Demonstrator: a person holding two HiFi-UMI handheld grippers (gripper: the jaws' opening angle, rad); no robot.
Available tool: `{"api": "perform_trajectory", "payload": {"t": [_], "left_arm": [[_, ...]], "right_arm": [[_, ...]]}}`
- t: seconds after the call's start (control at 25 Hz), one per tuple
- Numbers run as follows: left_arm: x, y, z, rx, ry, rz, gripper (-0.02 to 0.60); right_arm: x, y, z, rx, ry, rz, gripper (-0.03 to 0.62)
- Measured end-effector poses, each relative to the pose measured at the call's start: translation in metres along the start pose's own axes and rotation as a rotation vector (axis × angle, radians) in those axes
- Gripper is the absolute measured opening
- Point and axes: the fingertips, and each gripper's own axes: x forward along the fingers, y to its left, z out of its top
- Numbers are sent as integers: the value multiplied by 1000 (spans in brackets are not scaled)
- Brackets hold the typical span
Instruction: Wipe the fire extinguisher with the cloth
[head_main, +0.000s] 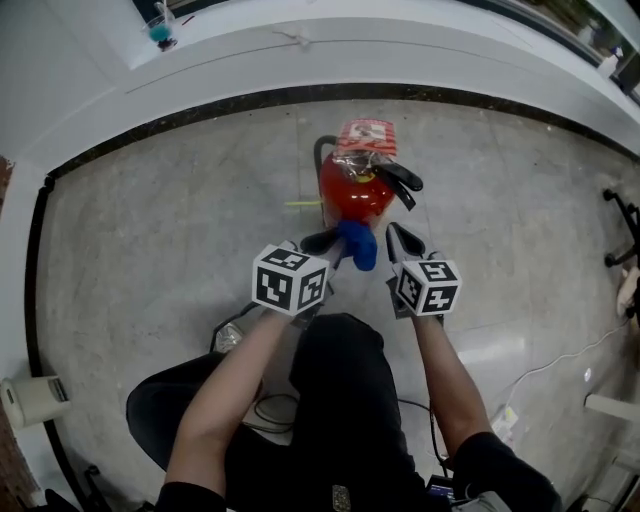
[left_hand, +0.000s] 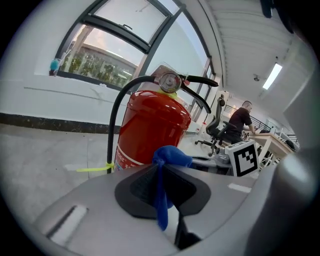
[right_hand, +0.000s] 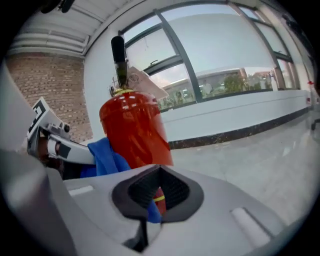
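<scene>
L gripper (left_hand: 161, 169) jaws clamped on blue cloth (left_hand: 170, 155), bunched at near side of red fire extinguisher (head_main: 355, 190) upright on floor (head_main: 150, 220); R gripper (right_hand: 159, 176) jaws together, empty, just beside it.

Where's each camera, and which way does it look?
Head view: on the person's head, looking down at the fire extinguisher; shows arms, left tongs, right tongs.
Left gripper view: on left tongs, facing extinguisher; shows jaws pinching cloth.
Right gripper view: on right tongs, facing extinguisher; shows jaws.
All three share the extinguisher and cloth.
</scene>
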Motion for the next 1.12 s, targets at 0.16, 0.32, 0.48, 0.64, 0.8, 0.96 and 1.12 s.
{"api": "perform_trajectory", "payload": {"t": [0.16, 0.32, 0.48, 0.64, 0.8, 0.96, 1.12], "left_arm": [[-2, 4, 1, -6, -12, 1, 28], [-2, 4, 3, 2, -7, -7, 28], [-3, 7, 6, 12, -2, -1, 28], [-5, 5, 5, 14, 6, 7, 28], [-11, 0, 12, 37, -4, -2, 28], [-20, 16, 19, 98, -14, 49, 29], [-24, 26, 24, 90, -41, 78, 29]], "right_arm": [[-2, 9, 0, -55, 23, 75, 3], [-1, 25, -50, -26, 150, 161, 187], [7, 48, -81, -16, 227, 225, 276], [21, 69, -87, 39, 263, 290, 279], [23, 63, -65, 76, 214, 240, 9], [9, 49, -33, 52, 136, 189, 6], [-8, 30, -1, 26, 51, 119, 6]]}}
